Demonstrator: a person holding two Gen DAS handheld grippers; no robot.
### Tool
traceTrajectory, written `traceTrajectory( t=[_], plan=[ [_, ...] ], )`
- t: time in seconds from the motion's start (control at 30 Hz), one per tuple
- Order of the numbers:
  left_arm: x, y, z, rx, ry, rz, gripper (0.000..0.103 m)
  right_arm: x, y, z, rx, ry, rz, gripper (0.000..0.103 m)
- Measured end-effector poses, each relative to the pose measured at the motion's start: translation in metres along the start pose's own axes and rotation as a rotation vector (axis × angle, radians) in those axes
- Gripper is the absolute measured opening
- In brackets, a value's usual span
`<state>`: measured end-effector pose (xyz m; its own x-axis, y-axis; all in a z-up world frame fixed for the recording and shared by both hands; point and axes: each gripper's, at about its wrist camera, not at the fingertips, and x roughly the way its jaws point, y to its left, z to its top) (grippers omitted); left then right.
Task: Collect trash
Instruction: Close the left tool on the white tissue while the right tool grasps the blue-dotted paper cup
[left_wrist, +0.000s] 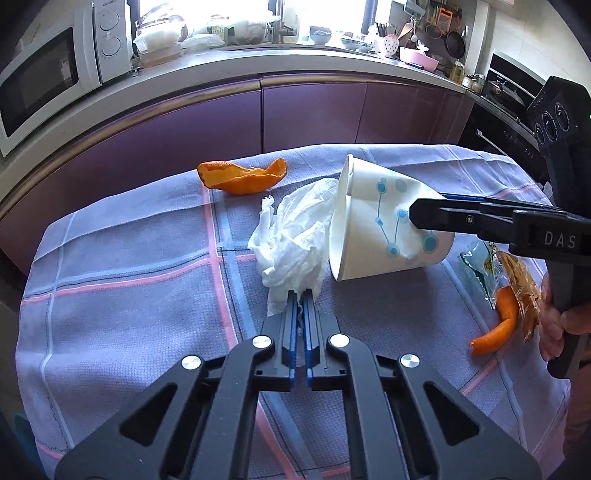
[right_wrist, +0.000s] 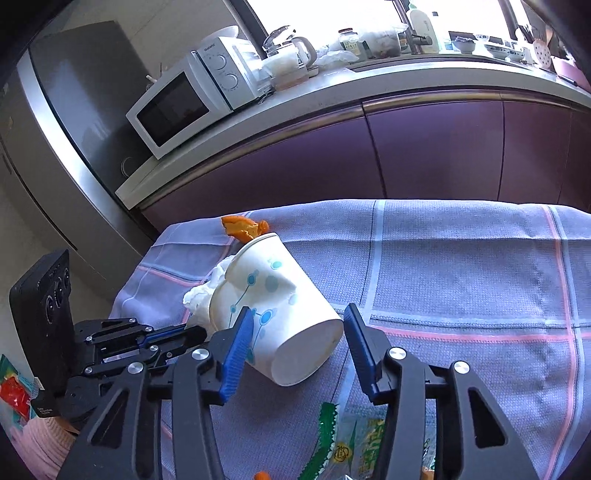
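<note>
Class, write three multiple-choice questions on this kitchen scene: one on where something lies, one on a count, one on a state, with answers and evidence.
1. Where is the tissue?
A. At the cup's mouth
B. On the microwave
C. Under the wrapper

2. How many orange peel pieces show in the left wrist view?
A. None
B. Two
C. Five

3. How is the cup posed?
A. Upright
B. Upside down
C. On its side

Answers:
1. A, the tissue bunches against the cup's open rim, pinched by the left gripper.
2. B, one peel lies far left, another by the wrapper.
3. C, its base faces the open right gripper.
</note>
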<state>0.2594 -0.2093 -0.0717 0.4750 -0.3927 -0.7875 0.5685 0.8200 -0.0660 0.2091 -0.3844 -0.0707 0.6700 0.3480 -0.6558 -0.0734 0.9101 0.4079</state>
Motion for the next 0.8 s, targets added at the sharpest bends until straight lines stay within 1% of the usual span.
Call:
traceTrajectory(
  t=[0.13,0.17,0.2,0.37,0.6,0.63,0.77,0.8],
  plan=[
    [-0.018,0.006,-0.012,-0.016,-0.023,-0.002,0.003,-0.007,0.002,-0.003,0.007,-0.023,0.026,0.045],
    [-0.023,0.009,-0.015,-0.023,-0.03,-0.006,0.003,-0.009,0.003,-0.004,0.007,-0.027,0.032,0.043],
    [-0.028,0.012,-0.018,-0.031,-0.038,-0.005,0.003,-0.011,0.005,-0.005,0.01,-0.031,0.043,0.037],
    [-0.055,0.026,-0.036,-0.063,-0.07,-0.017,0.003,-0.013,0.012,-0.013,0.012,-0.021,0.077,0.037],
    [-0.089,0.042,-0.069,-0.085,-0.104,-0.005,0.003,-0.014,0.019,-0.026,0.018,-0.023,0.102,0.036],
    [-0.094,0.044,-0.073,-0.089,-0.108,-0.003,0.003,-0.015,0.019,-0.027,0.021,-0.025,0.108,0.034],
    [-0.115,0.051,-0.093,-0.1,-0.126,0.008,0.003,-0.019,0.023,-0.031,0.034,-0.032,0.144,0.023],
    [-0.12,0.054,-0.098,-0.106,-0.128,0.009,0.003,-0.02,0.024,-0.032,0.035,-0.033,0.149,0.021]
  ],
)
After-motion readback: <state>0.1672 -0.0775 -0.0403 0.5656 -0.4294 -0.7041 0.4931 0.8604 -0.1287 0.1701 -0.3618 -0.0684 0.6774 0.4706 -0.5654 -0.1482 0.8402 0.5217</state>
